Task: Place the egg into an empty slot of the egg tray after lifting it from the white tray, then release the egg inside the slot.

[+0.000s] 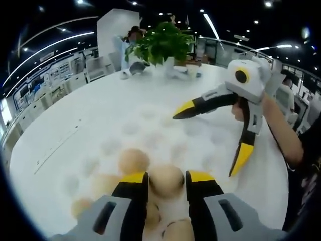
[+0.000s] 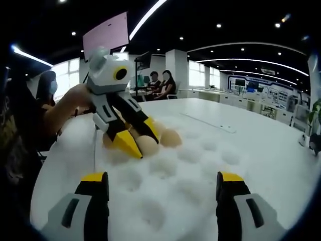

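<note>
Closest in, the left gripper (image 1: 167, 182) clamps an egg (image 1: 166, 179) above the egg tray (image 1: 150, 128) near its filled edge; the right gripper (image 2: 163, 193) gapes empty. Releasing high risks cracking.

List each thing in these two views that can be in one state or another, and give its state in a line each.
left gripper: shut on an egg, low over the egg tray.
right gripper: open, holding nothing, above empty slots.
egg tray: white, mostly empty slots, several eggs at one end.
potted plant: upright on the table.
</note>
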Demonstrator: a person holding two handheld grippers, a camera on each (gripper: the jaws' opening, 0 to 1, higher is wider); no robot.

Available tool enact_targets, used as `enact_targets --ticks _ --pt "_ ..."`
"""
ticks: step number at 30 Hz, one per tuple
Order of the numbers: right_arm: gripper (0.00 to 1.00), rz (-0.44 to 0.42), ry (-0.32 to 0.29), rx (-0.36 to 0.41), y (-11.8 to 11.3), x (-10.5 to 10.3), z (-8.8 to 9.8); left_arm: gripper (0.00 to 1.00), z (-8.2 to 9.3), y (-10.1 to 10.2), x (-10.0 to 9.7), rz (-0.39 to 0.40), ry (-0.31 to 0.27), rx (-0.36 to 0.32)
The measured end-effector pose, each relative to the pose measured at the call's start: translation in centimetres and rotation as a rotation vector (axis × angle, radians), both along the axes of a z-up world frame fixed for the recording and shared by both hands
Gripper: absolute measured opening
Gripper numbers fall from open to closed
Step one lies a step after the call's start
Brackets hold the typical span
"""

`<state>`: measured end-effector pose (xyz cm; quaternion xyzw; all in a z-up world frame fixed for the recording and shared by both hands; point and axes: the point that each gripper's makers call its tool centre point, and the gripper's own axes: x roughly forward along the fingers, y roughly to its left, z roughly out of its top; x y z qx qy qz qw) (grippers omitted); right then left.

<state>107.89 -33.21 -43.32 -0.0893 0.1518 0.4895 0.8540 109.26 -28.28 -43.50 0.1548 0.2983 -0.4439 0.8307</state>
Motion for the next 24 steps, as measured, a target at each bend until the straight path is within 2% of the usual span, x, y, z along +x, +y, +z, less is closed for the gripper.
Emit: enact_targets --ticks 4,13,24 --pt "0.92 0.000 0.000 0.002 0.03 0.04 -0.01 0.28 -0.04 0.05 -0.08 0.010 0.012 0.008" --pt "0.91 -0.003 -0.002 0.005 0.13 0.19 -0.06 0.27 0.09 0.06 -0.14 0.025 0.001 0.025" --pt "0.90 -0.003 -0.005 0.009 0.17 0.26 -0.07 0.27 0.17 0.14 -0.17 0.027 0.001 0.010"
